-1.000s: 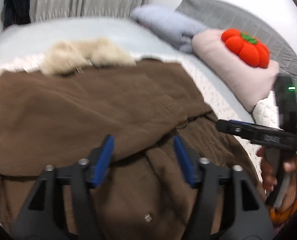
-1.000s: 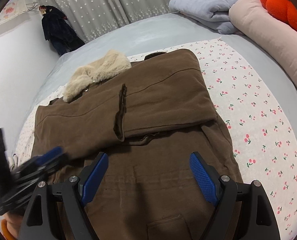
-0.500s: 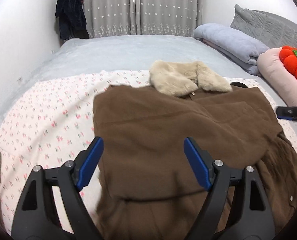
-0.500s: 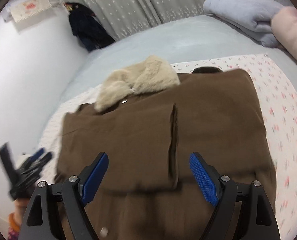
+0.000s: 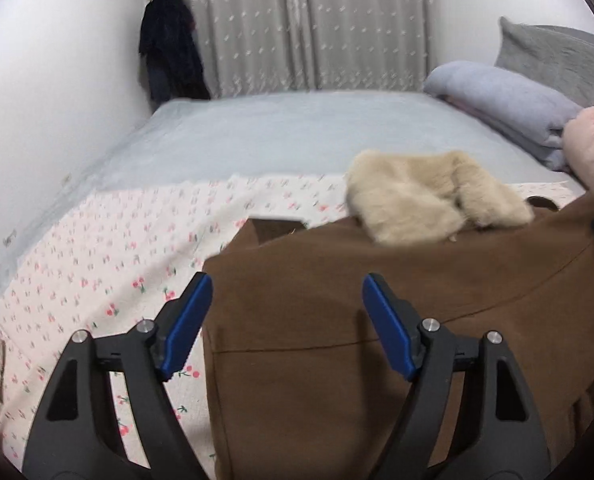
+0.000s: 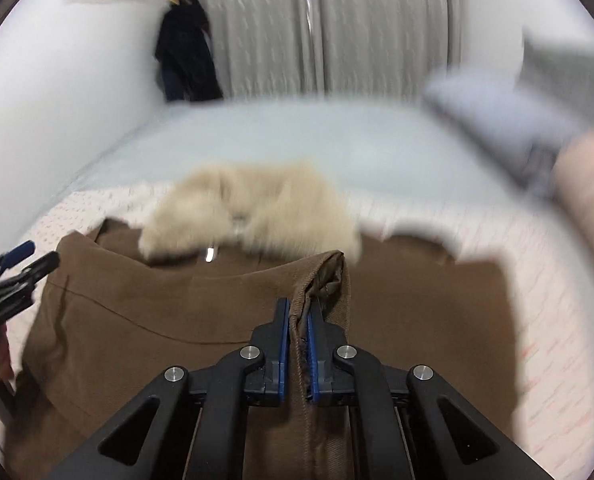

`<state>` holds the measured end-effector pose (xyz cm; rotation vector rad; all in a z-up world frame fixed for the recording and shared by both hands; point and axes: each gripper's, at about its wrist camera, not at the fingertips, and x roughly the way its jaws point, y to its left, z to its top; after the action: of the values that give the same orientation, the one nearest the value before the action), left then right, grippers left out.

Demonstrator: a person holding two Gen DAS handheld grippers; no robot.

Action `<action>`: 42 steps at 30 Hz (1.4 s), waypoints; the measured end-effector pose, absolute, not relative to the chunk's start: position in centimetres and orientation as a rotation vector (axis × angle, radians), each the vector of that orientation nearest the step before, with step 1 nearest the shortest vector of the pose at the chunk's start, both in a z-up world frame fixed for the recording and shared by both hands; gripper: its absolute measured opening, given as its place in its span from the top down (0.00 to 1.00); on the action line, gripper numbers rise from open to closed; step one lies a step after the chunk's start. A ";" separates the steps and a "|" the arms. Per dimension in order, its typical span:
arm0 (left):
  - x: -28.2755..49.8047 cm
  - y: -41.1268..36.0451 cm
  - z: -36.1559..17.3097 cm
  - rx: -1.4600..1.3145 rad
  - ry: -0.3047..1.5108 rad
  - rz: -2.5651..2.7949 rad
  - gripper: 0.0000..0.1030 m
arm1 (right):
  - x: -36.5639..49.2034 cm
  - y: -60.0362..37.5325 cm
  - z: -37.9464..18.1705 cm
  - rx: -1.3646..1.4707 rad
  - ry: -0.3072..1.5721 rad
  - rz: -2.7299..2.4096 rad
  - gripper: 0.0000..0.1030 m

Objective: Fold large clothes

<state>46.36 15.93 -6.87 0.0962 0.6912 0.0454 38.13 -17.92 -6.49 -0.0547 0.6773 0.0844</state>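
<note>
On the bed, over the floral sheet (image 5: 97, 264), lies the brown coat (image 5: 337, 360). The left gripper (image 5: 285, 320) hovers spread above its left edge, nothing between. The right gripper (image 6: 297, 344) is pinching a raised coat fold.

The coat (image 5: 377, 320) is spread on the patterned sheet (image 5: 97, 264), which is laid over the near part of the bed (image 5: 297, 136); the fur collar (image 5: 429, 200) is set at the coat's far edge, toward the middle of the bed. A folded blanket (image 5: 505, 100) and a pillow (image 5: 589, 148) are placed at the bed's right edge, and a hanging garment (image 5: 169, 48) is seen beyond the far left corner, beside the curtain (image 5: 309, 24). In the right wrist view a raised fold of the coat is pinched in the right gripper (image 6: 297, 320), with the left gripper (image 6: 13, 268) at the coat's left edge.
</note>
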 end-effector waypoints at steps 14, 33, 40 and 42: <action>47.7 19.8 -10.4 -0.119 0.858 0.066 0.19 | 41.3 -19.9 -12.2 -0.095 0.807 -0.020 0.71; 40.2 11.9 -8.6 0.169 0.959 -0.129 0.17 | 34.2 -19.2 -9.9 -0.166 0.937 0.154 0.34; 30.1 15.2 -5.5 0.139 1.006 -0.156 0.16 | 22.4 -26.6 -6.4 -0.115 0.937 0.128 0.19; 27.3 16.4 -5.3 0.116 1.040 -0.154 0.16 | 18.7 -28.8 -6.6 -0.095 0.963 0.090 0.19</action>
<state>27.31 16.36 -5.25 0.1162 1.0400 -0.1536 18.73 -28.82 -6.58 -0.0953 0.9632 0.0904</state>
